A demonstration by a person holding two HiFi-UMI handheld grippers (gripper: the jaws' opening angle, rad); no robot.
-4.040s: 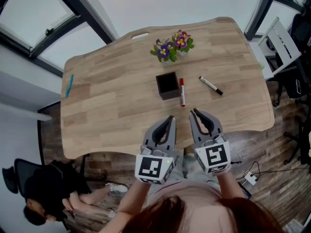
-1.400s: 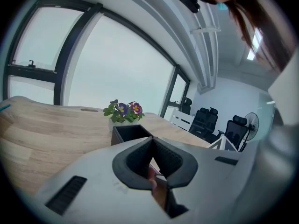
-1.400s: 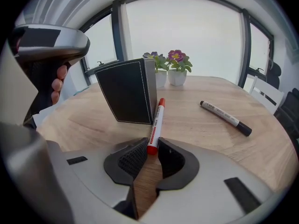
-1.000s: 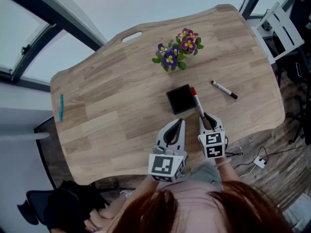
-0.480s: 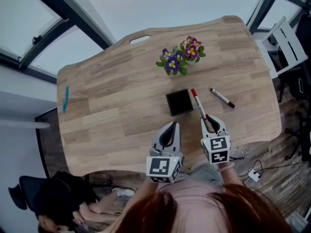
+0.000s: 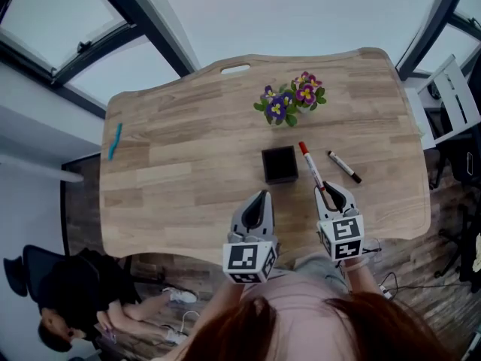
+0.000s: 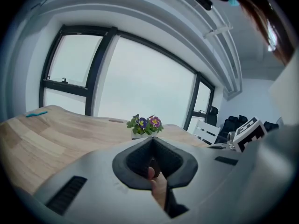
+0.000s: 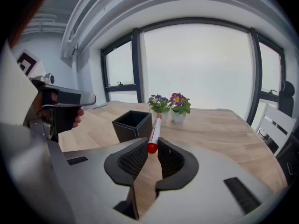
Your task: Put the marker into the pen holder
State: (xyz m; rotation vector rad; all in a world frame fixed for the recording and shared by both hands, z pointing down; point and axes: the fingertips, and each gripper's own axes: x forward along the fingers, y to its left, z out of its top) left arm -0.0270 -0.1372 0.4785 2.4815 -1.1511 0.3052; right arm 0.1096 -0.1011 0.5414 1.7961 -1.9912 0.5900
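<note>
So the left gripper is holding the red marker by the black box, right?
No, it is the right gripper that holds the red marker by the black box. The right gripper view shows the marker between that gripper's jaws.

Two markers: a red marker (image 6: pixel 310 165) and, to its right, a black marker (image 6: pixel 344 167). One pen holder (image 6: pixel 279 164), one blue pen (image 6: pixel 115 141) at far left, one cluster of potted flowers (image 6: pixel 291 98), one table (image 6: pixel 188 164).
</note>
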